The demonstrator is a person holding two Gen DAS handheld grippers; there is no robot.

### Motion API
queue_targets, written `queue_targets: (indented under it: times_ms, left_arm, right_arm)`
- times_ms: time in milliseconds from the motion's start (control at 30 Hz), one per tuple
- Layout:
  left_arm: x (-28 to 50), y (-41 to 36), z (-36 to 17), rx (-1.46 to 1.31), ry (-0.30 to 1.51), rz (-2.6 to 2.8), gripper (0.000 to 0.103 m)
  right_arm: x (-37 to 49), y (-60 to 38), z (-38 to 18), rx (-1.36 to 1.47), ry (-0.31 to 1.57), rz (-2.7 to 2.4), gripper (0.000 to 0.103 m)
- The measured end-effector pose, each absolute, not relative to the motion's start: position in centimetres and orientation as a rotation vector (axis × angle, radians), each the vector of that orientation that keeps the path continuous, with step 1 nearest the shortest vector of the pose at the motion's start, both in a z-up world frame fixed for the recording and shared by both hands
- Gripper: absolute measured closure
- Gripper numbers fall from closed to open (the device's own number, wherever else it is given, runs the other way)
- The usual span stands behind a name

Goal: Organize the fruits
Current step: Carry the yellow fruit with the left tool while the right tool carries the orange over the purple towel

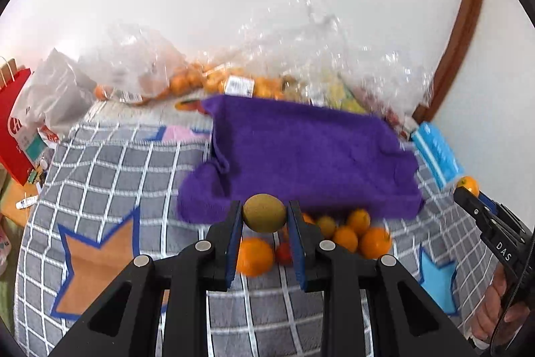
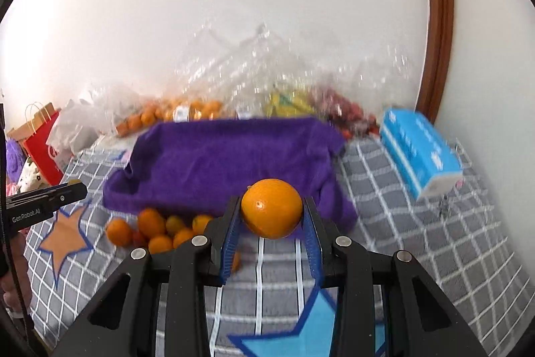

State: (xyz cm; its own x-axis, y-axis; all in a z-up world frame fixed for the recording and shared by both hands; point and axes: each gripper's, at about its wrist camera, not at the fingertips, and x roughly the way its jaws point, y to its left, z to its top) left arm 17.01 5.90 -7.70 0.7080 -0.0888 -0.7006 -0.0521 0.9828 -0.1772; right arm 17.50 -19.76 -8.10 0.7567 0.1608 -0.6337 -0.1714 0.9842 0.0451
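Left gripper (image 1: 264, 216) jaws are pinching a greenish-brown fruit (image 1: 264, 212) and right gripper (image 2: 271, 213) jaws are pinching an orange (image 2: 271, 208), both hanging above the checked blanket (image 2: 418, 243), near the loose fruit pile (image 1: 347, 233) by the purple towel (image 1: 301, 149)

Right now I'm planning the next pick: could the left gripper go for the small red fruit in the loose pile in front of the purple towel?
Probably not yet. The left gripper is shut on a greenish-brown fruit, so its jaws are full. The red fruit lies close below, wedged among oranges.
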Motion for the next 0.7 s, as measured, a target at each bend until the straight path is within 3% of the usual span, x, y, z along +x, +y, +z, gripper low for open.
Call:
queue_targets:
  times_ms: [267, 700]
  left_arm:
    - [20.2, 6.5, -7.5, -0.202, 0.763, -0.002, 0.078]
    - [25.2, 5.2, -9.3, -0.192, 0.782, -0.002, 0.078]
  right_arm:
    - [20.5, -17.8, -6.2, -0.031, 0.637, 0.214, 0.067]
    - [26.4, -17.0, -9.5, -0.013, 0.685, 0.226, 0.067]
